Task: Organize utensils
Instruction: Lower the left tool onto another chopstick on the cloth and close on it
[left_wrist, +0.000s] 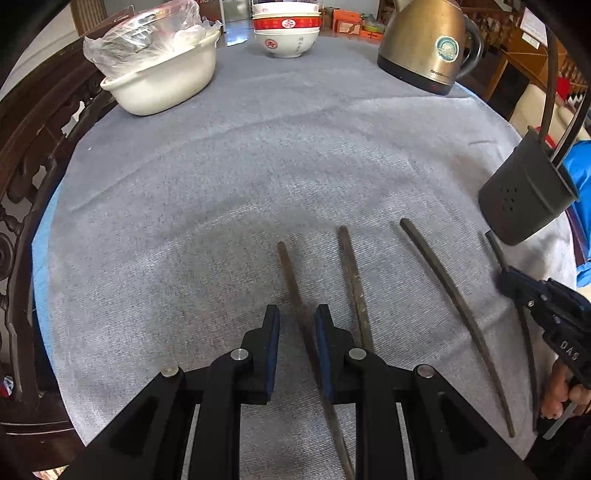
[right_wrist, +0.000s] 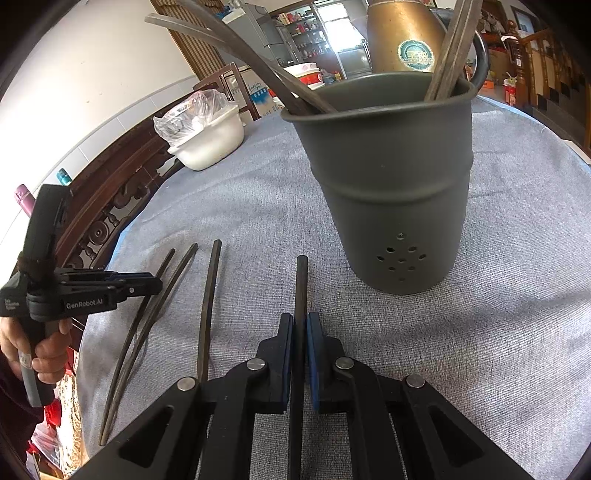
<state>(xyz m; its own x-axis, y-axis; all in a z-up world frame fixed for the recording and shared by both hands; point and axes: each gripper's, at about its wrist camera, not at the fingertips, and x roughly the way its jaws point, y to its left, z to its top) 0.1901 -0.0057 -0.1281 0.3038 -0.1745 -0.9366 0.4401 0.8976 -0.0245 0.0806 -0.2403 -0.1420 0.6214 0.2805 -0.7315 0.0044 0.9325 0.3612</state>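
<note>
Dark chopsticks lie on the grey tablecloth. In the left wrist view my left gripper is open, its jaws on either side of one chopstick; two more lie to its right. In the right wrist view my right gripper is shut on a chopstick, just in front of the grey utensil holder, which holds several chopsticks. The holder also shows in the left wrist view, with the right gripper below it. The left gripper shows in the right wrist view.
A white basin with a plastic-wrapped bowl, stacked bowls and a gold kettle stand at the far side of the table. A dark carved wooden chair is along the left edge.
</note>
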